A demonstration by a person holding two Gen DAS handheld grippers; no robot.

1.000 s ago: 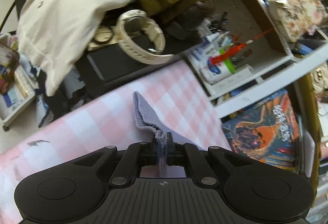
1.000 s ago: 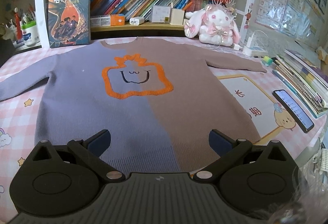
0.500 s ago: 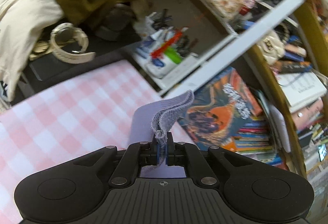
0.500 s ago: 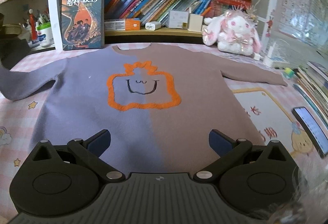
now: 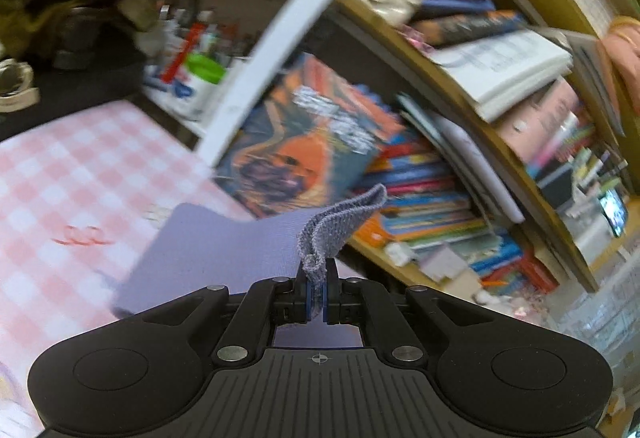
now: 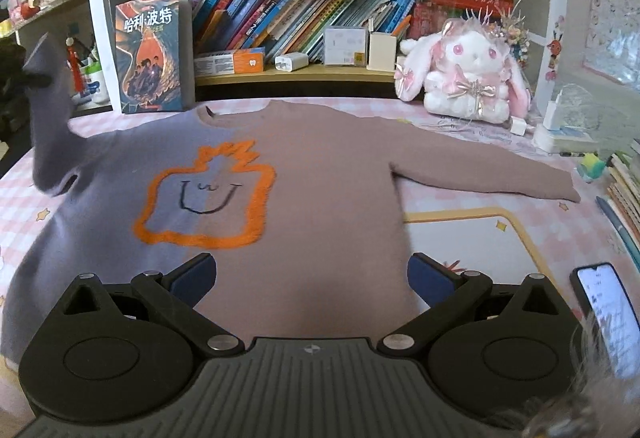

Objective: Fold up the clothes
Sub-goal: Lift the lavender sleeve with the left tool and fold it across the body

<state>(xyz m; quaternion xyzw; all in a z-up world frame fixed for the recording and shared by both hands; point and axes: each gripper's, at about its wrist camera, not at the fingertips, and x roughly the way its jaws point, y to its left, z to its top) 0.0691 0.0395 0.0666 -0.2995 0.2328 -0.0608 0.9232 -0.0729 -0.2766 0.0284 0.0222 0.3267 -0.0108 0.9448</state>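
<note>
The left gripper (image 5: 316,298), clamped tight on the purple cuff (image 5: 340,222), has lifted that sleeve (image 6: 48,117) off the table beside the sweater (image 6: 304,197), so the first fold is beginning. The right gripper (image 6: 312,278) hangs wide open and empty over the sweater's hem.

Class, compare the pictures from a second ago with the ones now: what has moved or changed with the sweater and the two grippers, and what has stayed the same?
The left gripper, still shut on the purple cuff, has lifted the purple sleeve off the table and swung it toward the bookshelf. The right gripper has shifted toward the brown half. Unchanged: its jaws stay open and empty, the sweater body lies flat, and the brown sleeve lies stretched out.
</note>
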